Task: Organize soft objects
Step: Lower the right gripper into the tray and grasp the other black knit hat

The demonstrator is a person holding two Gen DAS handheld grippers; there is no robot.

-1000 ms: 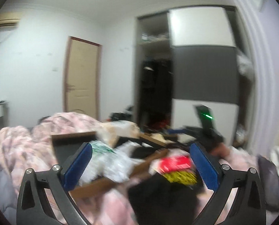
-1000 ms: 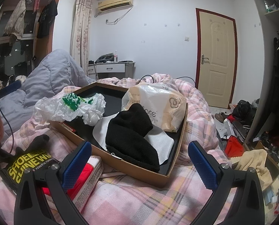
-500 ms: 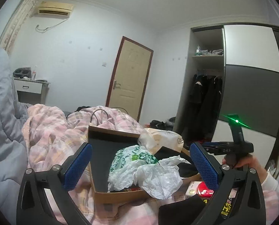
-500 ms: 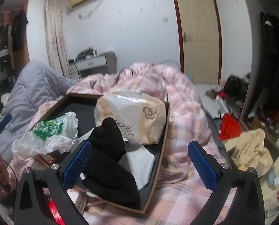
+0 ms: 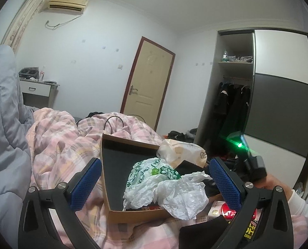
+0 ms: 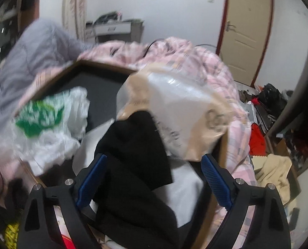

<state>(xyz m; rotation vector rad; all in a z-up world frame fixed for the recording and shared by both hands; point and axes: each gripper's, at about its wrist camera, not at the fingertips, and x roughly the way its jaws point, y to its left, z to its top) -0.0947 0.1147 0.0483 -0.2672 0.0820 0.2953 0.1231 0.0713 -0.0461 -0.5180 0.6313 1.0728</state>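
Shallow brown cardboard tray (image 5: 133, 212) with a black lining, resting on a pink plaid quilt (image 5: 56, 145). It holds one crinkled white-and-green plastic bag (image 5: 154, 172), one glossy beige tissue pack (image 6: 181, 112) and one soft black knitted garment (image 6: 137, 155). Right gripper (image 6: 154, 178), nearer than a second ago, is closing around the garment, its pads not yet pressing. Left gripper (image 5: 154, 184) stands wide, holding nothing.
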